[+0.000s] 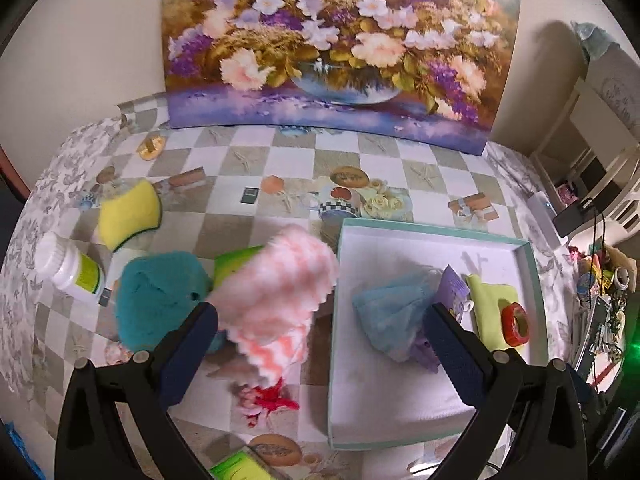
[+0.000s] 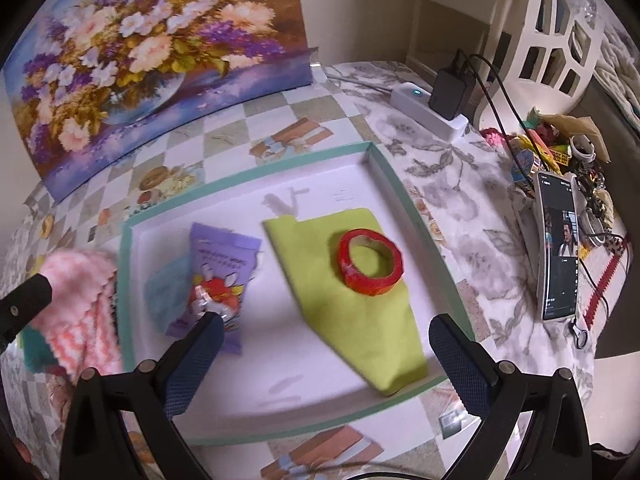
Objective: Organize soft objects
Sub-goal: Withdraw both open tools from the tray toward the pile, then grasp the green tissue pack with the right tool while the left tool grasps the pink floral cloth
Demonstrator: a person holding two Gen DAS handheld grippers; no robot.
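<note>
Left gripper (image 1: 320, 322): jaws spread wide, released; nothing clamped. Pink-and-white fluffy cloth (image 1: 280, 292): blurred, between the jaws toward the left finger, whether it touches that finger cannot be told; it lies just left of the tray wall, outside the tray. Teal fluffy cloth (image 1: 156, 296): on the counter (image 1: 256, 160), just beyond the left finger, partly behind the pink cloth. Yellow sponge (image 1: 128, 216): farther ahead and left of the jaws, on the counter; white bottle (image 1: 68, 266): lying on its side, left of the teal cloth.

Right gripper (image 2: 326, 332): jaws spread wide, released, over the tray (image 2: 404, 196). Green cloth (image 2: 352, 300): flat in the tray, between and just ahead of the jaws; red tape roll (image 2: 370, 262): resting on the green cloth. Purple packet (image 2: 216, 276): in the tray, just ahead of the left finger; light blue cloth (image 2: 164, 292): in the tray, touching the packet on its left. Phone (image 2: 558, 248): screen lit, on the counter, right of the jaws, outside the tray. Flower painting (image 2: 140, 52): upright at the back of the counter.
</note>
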